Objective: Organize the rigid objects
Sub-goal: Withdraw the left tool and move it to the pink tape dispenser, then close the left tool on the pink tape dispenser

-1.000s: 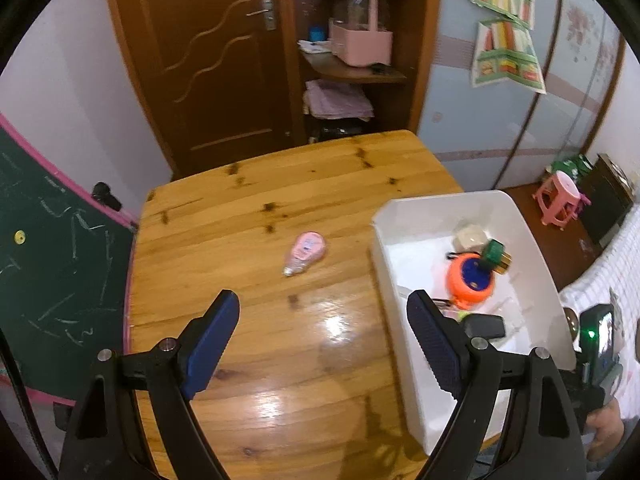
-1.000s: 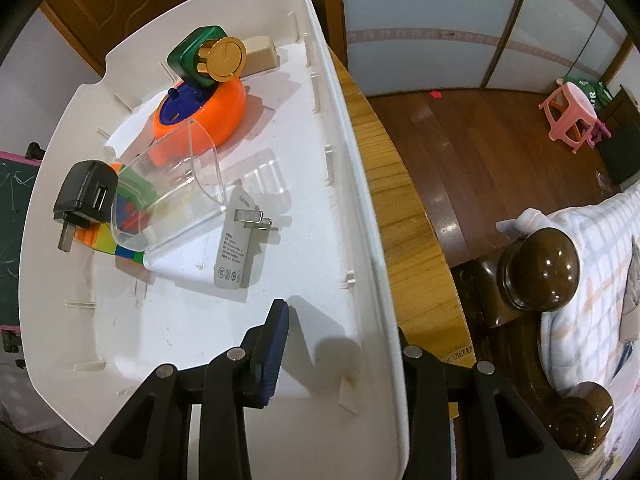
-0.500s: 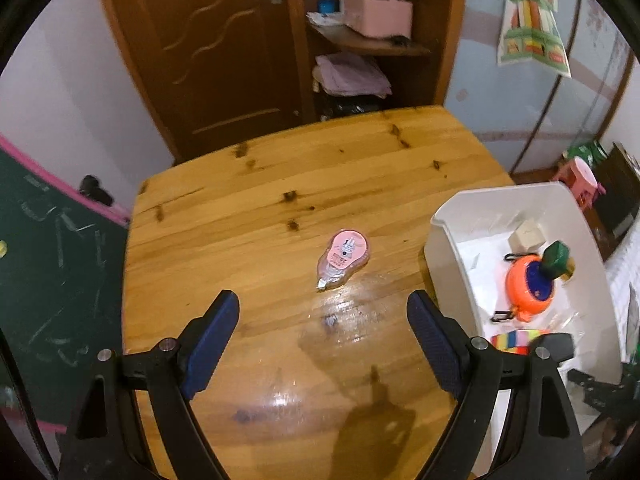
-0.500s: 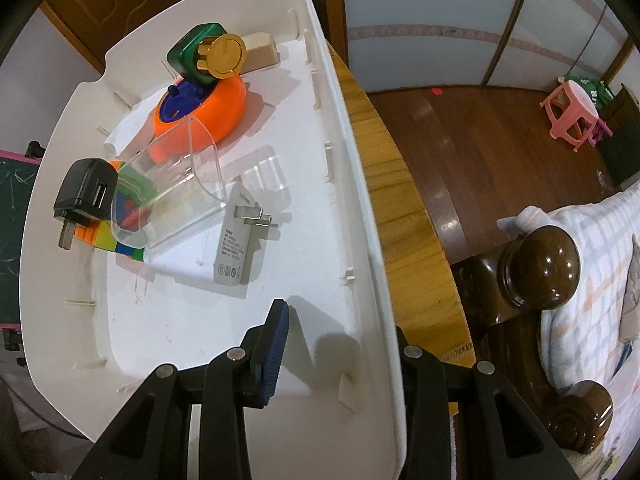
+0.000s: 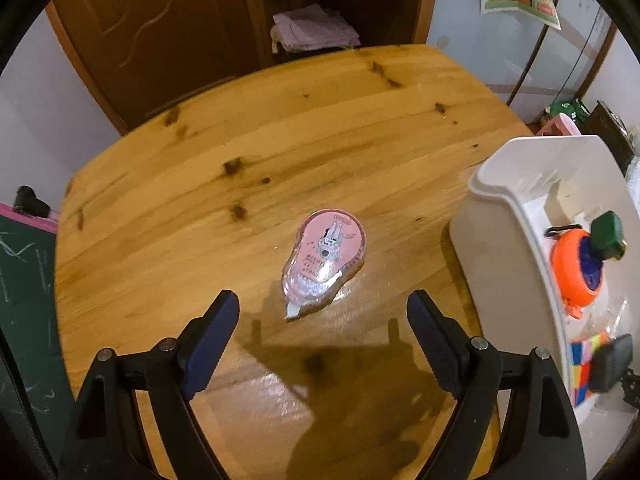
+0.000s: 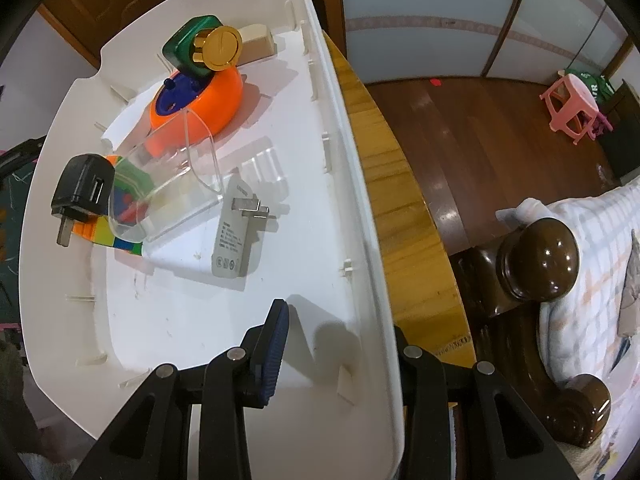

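**Pink tape dispenser alone on the table, white bin gripped at its rim**

A wooden table carries a white bin, taken here as the landmark. Inside the bin are seen an orange disc-shaped toy with a green-and-gold bottle resting on it, a beige block behind these at the far wall, a clear plastic holder lying over a multicoloured cube, a black plug adapter at the bin's left side, and a white charger with its prongs up, nearest the bin's middle. Beyond the bin's right wall a strip of table edge, a dark wooden bedpost and a pink stool are visible.

Between the left gripper and the pink correction-tape dispenser nothing is interposed; only the gripper's shadow is cast on the wood.

The cube is largely covered by the holder and the adapter. The printing on the dispenser and on the charger cannot be read. The bin's near end is cut off in the left wrist view.

The dispenser lies flat, left of the bin and apart from it. Its long axis runs toward the left gripper, the narrow white tip pointing at the gripper, the rounded end away.

The left gripper's jaws are spread wide and nothing is held. The right gripper is closed on the bin's right wall, one finger inside and the other hidden outside.
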The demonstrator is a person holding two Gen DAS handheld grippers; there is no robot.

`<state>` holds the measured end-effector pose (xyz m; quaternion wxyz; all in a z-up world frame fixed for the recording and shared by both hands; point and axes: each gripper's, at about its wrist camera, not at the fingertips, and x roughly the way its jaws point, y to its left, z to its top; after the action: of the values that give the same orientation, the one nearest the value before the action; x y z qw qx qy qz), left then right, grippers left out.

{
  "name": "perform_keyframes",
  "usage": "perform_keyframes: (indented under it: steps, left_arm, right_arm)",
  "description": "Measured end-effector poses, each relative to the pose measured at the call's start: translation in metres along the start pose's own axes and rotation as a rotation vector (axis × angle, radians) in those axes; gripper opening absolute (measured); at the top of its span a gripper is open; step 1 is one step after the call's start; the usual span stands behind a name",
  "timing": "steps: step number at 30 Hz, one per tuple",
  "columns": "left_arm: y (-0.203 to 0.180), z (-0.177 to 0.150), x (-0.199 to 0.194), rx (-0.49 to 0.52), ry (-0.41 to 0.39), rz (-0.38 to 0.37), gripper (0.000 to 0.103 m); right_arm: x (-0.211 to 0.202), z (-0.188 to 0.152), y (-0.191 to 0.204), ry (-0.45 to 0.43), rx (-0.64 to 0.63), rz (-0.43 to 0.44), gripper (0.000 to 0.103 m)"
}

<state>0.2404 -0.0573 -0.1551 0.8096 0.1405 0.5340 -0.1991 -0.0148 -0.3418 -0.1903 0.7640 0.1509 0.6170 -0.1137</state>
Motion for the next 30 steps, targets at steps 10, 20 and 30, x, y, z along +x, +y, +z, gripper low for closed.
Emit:
perform_keyframes:
  steps: [10, 20, 30]
  left_arm:
    - [-0.005, 0.008, 0.035, -0.013, 0.016, 0.003, 0.088]
    - [-0.001, 0.008, 0.041, -0.040, -0.016, -0.002, 0.066]
    - [0.003, 0.001, 0.032, -0.080, -0.040, 0.051, 0.062]
  right_arm:
    - [-0.001, 0.001, 0.001, 0.009, 0.006, -0.001, 0.038]
    - [-0.001, 0.001, 0.001, 0.010, 0.007, 0.000, 0.038]
    - [-0.001, 0.001, 0.001, 0.010, 0.007, 0.000, 0.038]
